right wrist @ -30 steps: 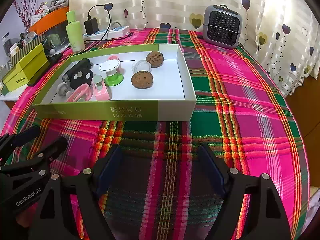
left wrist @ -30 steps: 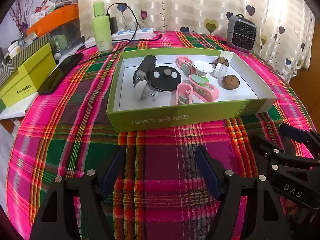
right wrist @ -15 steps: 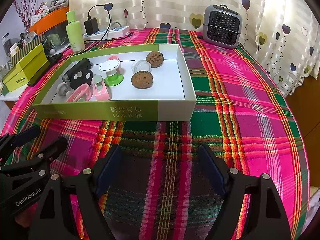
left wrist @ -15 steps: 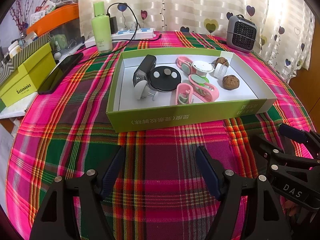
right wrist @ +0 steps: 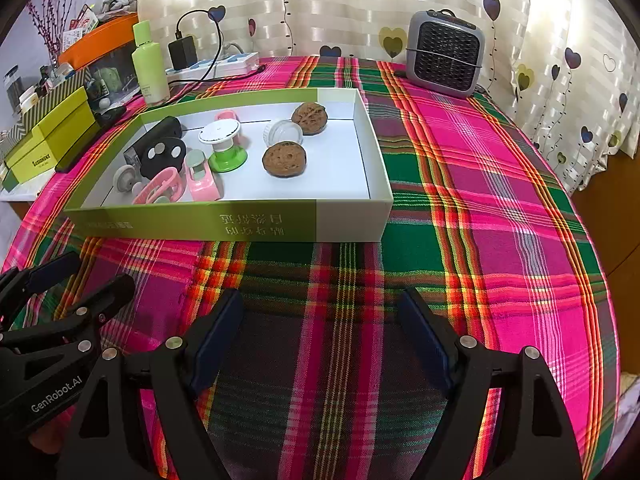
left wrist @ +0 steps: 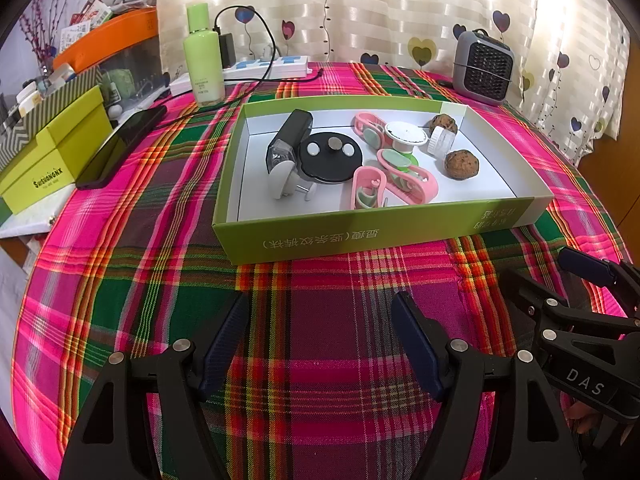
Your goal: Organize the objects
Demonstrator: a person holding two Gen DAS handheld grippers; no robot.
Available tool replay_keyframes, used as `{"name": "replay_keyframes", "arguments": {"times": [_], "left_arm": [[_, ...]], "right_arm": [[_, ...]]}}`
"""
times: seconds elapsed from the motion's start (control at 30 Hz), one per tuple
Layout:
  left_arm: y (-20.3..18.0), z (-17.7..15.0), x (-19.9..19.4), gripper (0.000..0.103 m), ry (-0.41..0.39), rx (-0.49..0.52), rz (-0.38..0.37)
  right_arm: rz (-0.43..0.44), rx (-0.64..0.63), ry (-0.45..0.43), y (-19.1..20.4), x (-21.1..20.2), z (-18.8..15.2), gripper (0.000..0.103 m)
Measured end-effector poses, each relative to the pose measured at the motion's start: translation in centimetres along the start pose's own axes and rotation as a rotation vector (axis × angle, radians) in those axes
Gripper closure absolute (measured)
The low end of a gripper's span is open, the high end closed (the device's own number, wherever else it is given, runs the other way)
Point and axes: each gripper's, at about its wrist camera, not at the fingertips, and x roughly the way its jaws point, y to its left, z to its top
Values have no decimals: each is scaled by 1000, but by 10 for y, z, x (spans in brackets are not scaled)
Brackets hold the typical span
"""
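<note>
A shallow green box (left wrist: 360, 236) (right wrist: 224, 224) sits on the plaid tablecloth and holds several small things: a black device (left wrist: 290, 140), a black disc (left wrist: 331, 154), pink clips (left wrist: 404, 176), a white-topped green stand (right wrist: 222, 144), a white cap (right wrist: 284, 132) and two walnuts (right wrist: 284, 158) (right wrist: 309, 118). My left gripper (left wrist: 320, 312) is open and empty, low over the cloth in front of the box. My right gripper (right wrist: 322, 312) is open and empty, in front of the box's right end. Each gripper shows at the edge of the other's view.
A green bottle (left wrist: 202, 64), a power strip with charger and cable (left wrist: 272, 66) and a small grey heater (left wrist: 484, 66) stand behind the box. A black phone (left wrist: 120, 148) and yellow-green boxes (left wrist: 48, 160) lie at the left table edge.
</note>
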Motion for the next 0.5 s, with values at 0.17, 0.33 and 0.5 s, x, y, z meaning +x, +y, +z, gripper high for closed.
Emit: {"name": "replay_keyframes", "arguments": {"times": [0.17, 0.33, 0.5], "left_arm": [[1, 0, 0, 29, 0, 0, 0], [0, 0, 0, 29, 0, 0, 0], [1, 0, 0, 29, 0, 0, 0]], "right_arm": [[0, 0, 0, 0, 0, 0, 23], [0, 0, 0, 0, 0, 0, 23], [0, 0, 0, 0, 0, 0, 23]]}}
